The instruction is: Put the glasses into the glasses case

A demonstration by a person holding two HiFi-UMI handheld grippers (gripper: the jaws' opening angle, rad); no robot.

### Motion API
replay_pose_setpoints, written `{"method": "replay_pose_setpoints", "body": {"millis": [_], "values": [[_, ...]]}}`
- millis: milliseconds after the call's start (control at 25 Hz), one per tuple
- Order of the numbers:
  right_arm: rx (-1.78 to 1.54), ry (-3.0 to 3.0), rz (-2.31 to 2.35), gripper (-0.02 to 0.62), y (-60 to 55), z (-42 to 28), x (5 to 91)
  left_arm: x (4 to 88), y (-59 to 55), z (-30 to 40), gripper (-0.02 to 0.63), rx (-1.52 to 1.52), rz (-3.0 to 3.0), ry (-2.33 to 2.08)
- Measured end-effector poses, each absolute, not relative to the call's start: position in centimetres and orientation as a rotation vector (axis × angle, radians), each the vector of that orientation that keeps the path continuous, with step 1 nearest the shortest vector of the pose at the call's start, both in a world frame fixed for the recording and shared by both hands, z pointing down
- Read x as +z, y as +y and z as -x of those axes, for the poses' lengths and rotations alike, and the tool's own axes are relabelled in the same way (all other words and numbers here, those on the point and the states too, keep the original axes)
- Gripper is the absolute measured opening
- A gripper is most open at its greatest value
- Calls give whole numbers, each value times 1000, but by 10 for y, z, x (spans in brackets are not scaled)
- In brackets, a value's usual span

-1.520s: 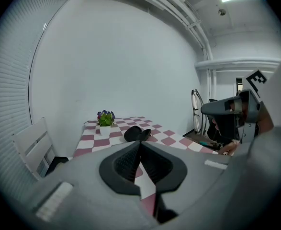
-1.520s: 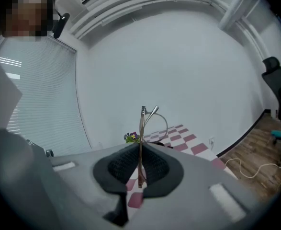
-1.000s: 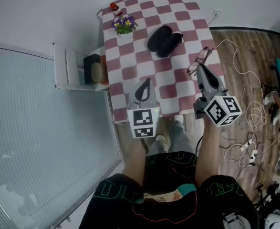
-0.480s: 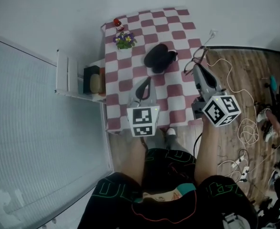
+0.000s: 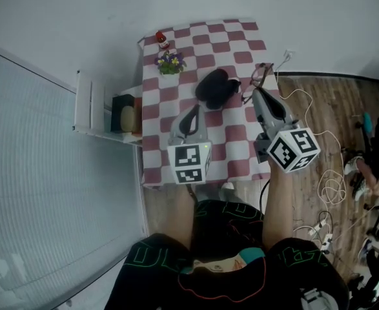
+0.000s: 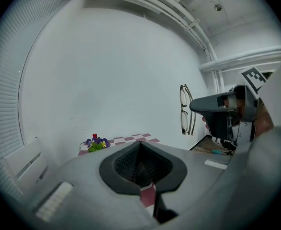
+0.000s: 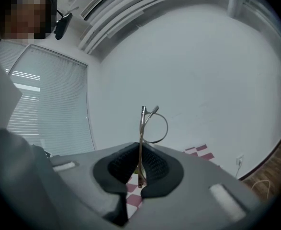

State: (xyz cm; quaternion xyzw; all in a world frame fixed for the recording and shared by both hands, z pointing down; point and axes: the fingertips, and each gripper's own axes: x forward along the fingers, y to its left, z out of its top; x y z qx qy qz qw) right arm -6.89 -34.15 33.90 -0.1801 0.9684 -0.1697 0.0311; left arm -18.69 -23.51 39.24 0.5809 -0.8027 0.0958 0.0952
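The right tool was closed on the frame of the glasses, which were seen standing up beyond the tips of its jaws and were carried in the air just to the right of the black glasses case. The left tool was closed with nothing between its jaws and was held near the case, on the person's side of it. The case was seen lying on the checked counter, with a small bunch of flowers to its left.
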Motion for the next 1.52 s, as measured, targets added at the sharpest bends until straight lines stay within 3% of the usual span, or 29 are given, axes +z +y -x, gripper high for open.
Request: {"method": "replay_pose_setpoints", "body": {"millis": [1520], "values": [[-938, 3281, 575, 20, -369, 218, 504, 524, -261, 294, 9, 262, -1499, -2153]]}}
